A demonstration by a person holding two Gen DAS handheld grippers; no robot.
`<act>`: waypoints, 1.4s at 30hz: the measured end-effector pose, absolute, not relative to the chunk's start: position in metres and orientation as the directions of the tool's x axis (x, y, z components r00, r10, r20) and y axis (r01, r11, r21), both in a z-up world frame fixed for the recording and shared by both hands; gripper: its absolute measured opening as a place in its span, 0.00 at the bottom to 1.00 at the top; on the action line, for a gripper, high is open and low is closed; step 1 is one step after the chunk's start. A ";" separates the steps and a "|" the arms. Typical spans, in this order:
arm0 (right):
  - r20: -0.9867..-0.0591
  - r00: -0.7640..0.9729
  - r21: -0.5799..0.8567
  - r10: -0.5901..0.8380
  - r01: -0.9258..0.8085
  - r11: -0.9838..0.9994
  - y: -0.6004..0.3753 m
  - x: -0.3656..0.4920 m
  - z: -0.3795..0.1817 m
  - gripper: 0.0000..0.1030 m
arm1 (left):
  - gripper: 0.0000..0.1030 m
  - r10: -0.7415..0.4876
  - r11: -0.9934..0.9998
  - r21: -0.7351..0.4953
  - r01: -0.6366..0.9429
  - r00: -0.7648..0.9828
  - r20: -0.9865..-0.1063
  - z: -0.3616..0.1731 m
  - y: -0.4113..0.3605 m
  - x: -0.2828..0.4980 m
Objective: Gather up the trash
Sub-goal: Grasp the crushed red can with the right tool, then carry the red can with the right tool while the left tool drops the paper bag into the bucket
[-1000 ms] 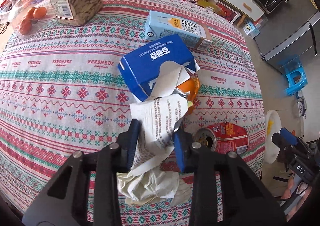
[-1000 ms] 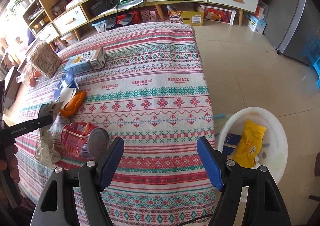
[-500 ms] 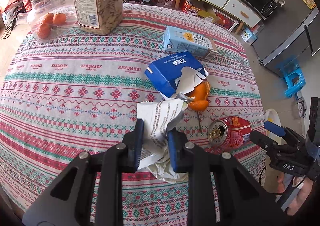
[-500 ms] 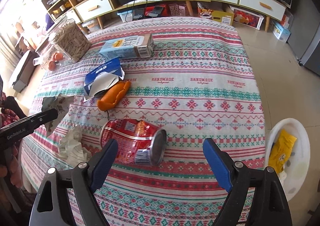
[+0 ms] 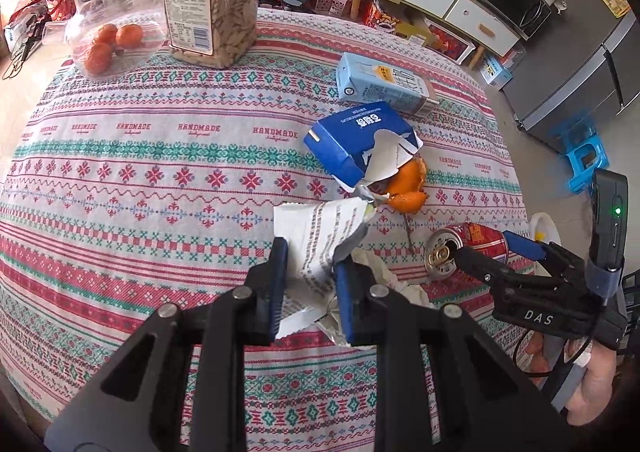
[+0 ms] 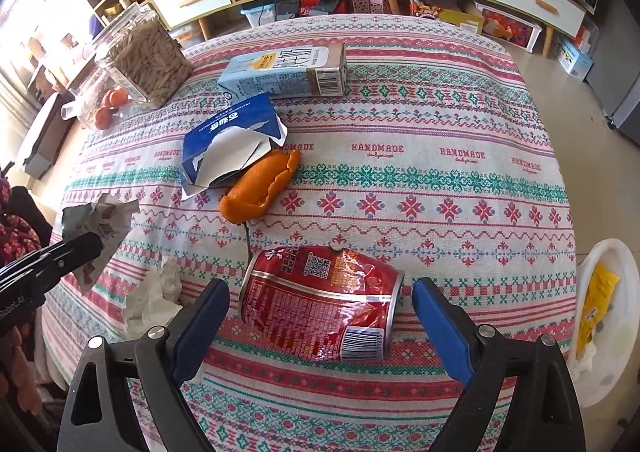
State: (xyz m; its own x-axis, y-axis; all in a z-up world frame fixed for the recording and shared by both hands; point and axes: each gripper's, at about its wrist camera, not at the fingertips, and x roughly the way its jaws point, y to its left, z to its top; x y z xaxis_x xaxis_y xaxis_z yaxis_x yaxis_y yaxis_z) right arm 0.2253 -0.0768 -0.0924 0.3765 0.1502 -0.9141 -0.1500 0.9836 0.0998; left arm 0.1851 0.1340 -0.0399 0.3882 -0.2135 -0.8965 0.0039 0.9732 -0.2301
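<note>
My left gripper (image 5: 310, 284) is shut on a crumpled printed wrapper (image 5: 320, 240) and holds it above the patterned tablecloth (image 5: 140, 180). A white crumpled tissue (image 6: 154, 292) lies under it. My right gripper (image 6: 320, 326) is open, its jaws on either side of a dented red can (image 6: 320, 302) lying on its side. The can also shows in the left wrist view (image 5: 460, 248). Farther back lie an orange peel (image 6: 260, 188), a torn blue carton (image 6: 228, 140) and a light-blue milk carton (image 6: 288, 72).
A white bin (image 6: 612, 316) with a yellow packet in it stands on the floor off the table's right edge. A jar of seeds (image 5: 212, 0) and a jar with oranges (image 5: 108, 32) stand at the far left. A low cabinet and a fridge stand behind.
My left gripper has lifted the wrapper up and back from the table. My right gripper has moved in from the table's right side until its open jaws flank the red can.
</note>
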 end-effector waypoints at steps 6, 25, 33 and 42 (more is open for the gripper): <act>-0.918 0.372 0.085 0.138 -0.154 0.984 -0.072 0.227 -0.098 0.91 | 0.24 -0.211 0.973 -0.229 0.001 0.390 -0.896 -0.040 0.137 0.182; -0.881 0.448 0.104 0.153 -0.133 0.986 -0.118 0.206 -0.067 0.80 | 0.24 -0.220 0.975 -0.217 0.056 0.419 -0.881 -0.028 0.094 0.176; -0.871 0.475 0.111 0.126 -0.060 0.992 -0.173 0.193 -0.057 0.80 | 0.24 -0.236 0.972 -0.210 0.108 0.410 -0.881 -0.029 0.058 0.180; -0.867 0.490 0.109 0.089 0.012 0.994 -0.231 0.176 -0.050 0.80 | 0.24 -0.256 0.964 -0.203 0.172 0.399 -0.880 -0.030 0.011 0.182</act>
